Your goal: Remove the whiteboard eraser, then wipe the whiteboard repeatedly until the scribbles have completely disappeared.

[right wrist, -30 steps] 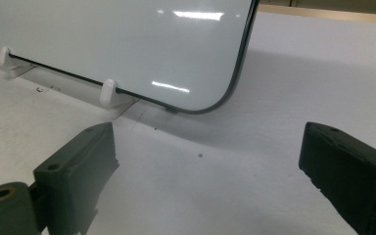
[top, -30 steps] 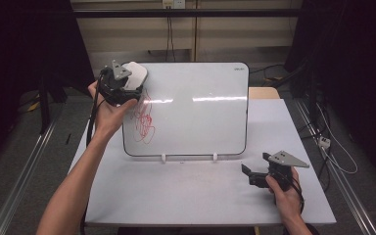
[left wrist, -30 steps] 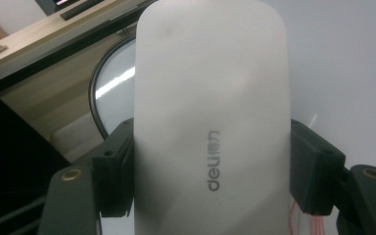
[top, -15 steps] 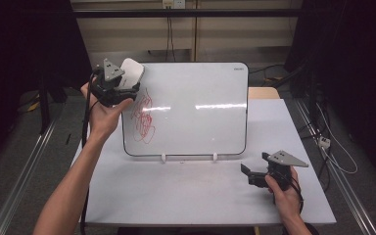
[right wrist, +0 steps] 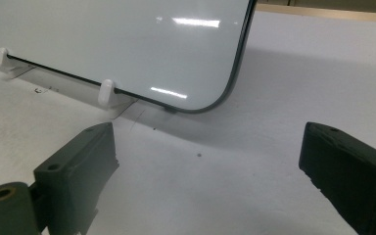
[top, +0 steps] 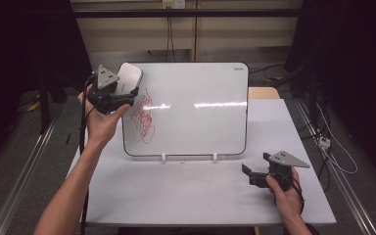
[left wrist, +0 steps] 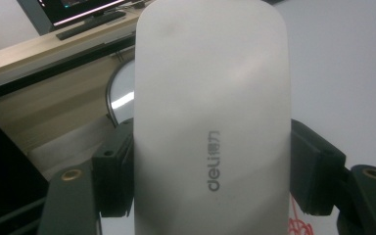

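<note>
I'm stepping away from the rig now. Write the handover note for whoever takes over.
Left gripper: shut on the white deli whiteboard eraser, held at the whiteboard's upper left corner.
Right gripper: open, nothing between the jaws, low over the table near the board's lower right corner.
Board stands tilted on two white clips.
Done: eraser picked up and brought to the board.
Left: the red scribble on the board's left part looks unwiped; wipe it off, then put the eraser down.
</note>
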A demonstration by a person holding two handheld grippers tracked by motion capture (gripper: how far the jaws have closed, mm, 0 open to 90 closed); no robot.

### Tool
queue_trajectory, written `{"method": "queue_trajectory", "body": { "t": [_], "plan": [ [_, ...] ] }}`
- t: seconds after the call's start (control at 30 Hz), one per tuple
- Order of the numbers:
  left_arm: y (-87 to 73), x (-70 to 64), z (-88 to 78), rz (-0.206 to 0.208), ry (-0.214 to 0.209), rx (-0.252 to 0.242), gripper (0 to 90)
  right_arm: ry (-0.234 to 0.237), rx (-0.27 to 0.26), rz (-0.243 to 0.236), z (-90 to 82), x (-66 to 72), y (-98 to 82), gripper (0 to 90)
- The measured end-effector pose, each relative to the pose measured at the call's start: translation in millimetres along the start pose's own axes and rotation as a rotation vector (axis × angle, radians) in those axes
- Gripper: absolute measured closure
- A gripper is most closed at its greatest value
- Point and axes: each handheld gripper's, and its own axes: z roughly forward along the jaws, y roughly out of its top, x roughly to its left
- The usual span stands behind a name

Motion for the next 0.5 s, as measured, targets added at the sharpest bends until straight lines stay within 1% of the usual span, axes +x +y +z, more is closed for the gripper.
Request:
{"method": "queue_trajectory", "body": {
  "t": [0.1,0.2,0.33,0.5],
  "plan": [
    [-5.7,-2.8,-0.2,0.008,0.000,0.004,31.2,0.004,0.001,0.002,0.2,0.2,-0.1,7.1],
    [-9.8,-3.3,-0.1,-0.003,-0.011,0.003,31.2,0.005,0.001,0.001,0.6,0.5,0.0,7.1],
    [-10.3,-2.5,0.5,-0.010,-0.023,0.002,31.2,0.002,0.003,0.000,0.8,0.3,0.1,7.1],
    [-10.5,-7.1,-0.7,0.005,-0.031,-0.011,31.2,0.006,0.003,0.001,1.9,1.3,0.9,7.2]
  ]
}}
